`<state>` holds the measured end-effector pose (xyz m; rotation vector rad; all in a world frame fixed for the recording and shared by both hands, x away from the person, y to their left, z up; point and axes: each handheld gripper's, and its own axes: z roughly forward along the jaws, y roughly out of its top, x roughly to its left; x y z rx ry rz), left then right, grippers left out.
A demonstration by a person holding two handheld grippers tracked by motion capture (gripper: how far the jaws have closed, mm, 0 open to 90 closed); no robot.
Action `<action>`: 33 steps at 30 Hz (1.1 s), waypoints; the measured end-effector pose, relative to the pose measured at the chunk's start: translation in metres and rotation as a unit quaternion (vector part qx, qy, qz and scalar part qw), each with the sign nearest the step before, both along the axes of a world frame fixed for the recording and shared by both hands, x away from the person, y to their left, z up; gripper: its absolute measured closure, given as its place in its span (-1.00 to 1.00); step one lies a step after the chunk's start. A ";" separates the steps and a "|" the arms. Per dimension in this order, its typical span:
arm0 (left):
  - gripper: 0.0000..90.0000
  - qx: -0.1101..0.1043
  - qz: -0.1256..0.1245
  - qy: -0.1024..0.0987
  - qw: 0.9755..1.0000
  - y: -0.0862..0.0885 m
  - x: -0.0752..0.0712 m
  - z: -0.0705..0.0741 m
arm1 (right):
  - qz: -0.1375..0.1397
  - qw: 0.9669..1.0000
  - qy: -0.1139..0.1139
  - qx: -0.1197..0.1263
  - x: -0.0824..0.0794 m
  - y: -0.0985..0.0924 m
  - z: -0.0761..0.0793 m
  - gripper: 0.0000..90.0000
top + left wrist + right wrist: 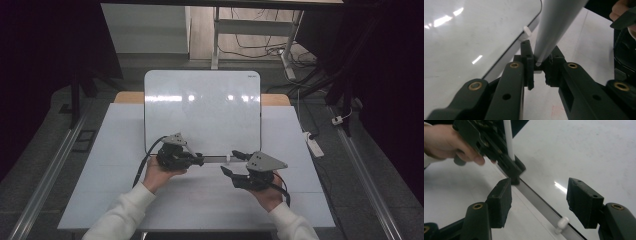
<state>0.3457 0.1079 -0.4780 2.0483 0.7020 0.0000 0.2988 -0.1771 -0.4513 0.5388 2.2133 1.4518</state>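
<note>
The left gripper (pixel 194 160) has its jaws clamped on a white pen (pixel 554 27), which sticks out past the jaws and lies over the near edge of the whiteboard (pixel 200 107). The right gripper (pixel 235 164) has its jaws apart with nothing between them, straddling that same near edge close to a small white peg (pixel 562 223) on the board's metal strip.

The step in hand looks like getting the pen ready to write on the whiteboard, perhaps pulling its cap off. To do it well, the left jaws should keep a firm, steady hold on the barrel. The right jaws should come in square on the free end of the pen before closing, not on the board's edge. The pull should then run straight along the pen so it does not twist in the grip.

Counted: one whiteboard lying flat on the desk (pixel 100 165), one pen, one peg, two grippers, two hands.
</note>
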 end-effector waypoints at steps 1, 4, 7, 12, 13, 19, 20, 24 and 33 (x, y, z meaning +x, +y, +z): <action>0.74 0.002 -0.004 0.002 1.000 -0.002 0.000 -0.001 | 0.005 1.000 0.002 0.001 0.000 0.003 0.001 -0.19; 0.74 0.008 -0.016 0.010 1.000 -0.010 -0.001 -0.004 | 0.012 1.000 0.002 -0.001 0.001 0.014 0.004 -0.19; 0.74 0.012 -0.025 0.014 1.000 -0.017 -0.002 -0.006 | 0.018 1.000 0.004 -0.002 0.003 0.026 0.007 -0.18; 0.74 0.014 -0.033 0.018 0.999 -0.026 -0.004 -0.008 | 0.013 1.000 0.003 -0.022 0.005 0.047 0.008 -0.04; 0.74 0.015 -0.034 0.018 0.999 -0.027 -0.005 -0.008 | 0.010 1.000 0.002 -0.027 0.005 0.051 0.008 0.01; 0.74 0.017 -0.038 0.016 0.999 -0.036 -0.007 -0.009 | -0.005 0.999 0.000 -0.044 0.005 0.065 0.006 0.45; 0.74 0.019 -0.039 0.015 0.999 -0.037 -0.007 -0.009 | -0.008 0.999 0.000 -0.047 0.004 0.066 0.005 0.54; 0.74 0.021 -0.038 0.015 0.999 -0.040 -0.008 -0.010 | -0.005 0.999 0.004 -0.053 0.003 0.069 0.003 0.75; 0.24 0.020 0.001 -0.022 1.000 -0.036 -0.015 -0.004 | -0.030 0.998 -0.011 -0.051 0.003 0.061 0.012 0.79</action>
